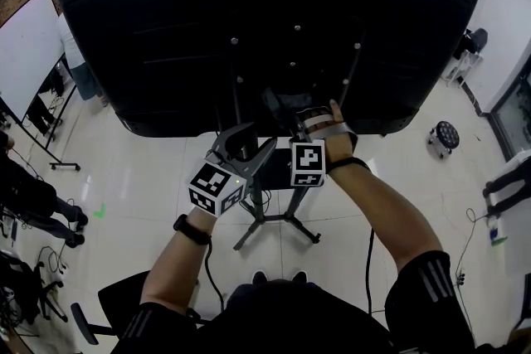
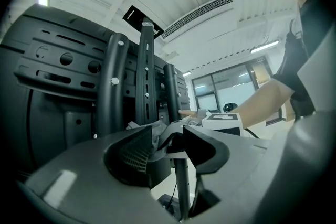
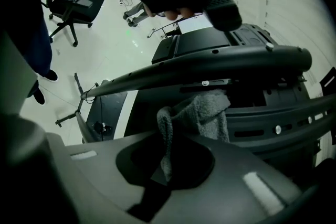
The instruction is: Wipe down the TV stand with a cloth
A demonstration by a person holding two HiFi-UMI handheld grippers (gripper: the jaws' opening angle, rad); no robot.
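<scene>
The TV stand's black column [image 2: 146, 76] and mounting bars [image 3: 210, 63] carry a large TV, seen from behind [image 1: 249, 29]. Its legs [image 1: 274, 220] spread on the pale floor. My right gripper [image 3: 173, 165] is shut on a grey cloth [image 3: 202, 113], and the cloth presses up against a curved bar of the mount. In the head view that gripper [image 1: 280, 108] reaches in beside the column. My left gripper [image 1: 245, 147] stands open lower down, its jaws on either side of the column, with nothing held. A bit of the cloth [image 2: 152, 131] shows just past its tips.
A whiteboard [image 1: 29, 54] stands at the left, with people's legs [image 1: 33, 195] near it. A black stool [image 1: 445, 135] is on the floor at the right. An office chair [image 1: 108, 303] sits behind my left elbow. Cables trail across the floor under the stand.
</scene>
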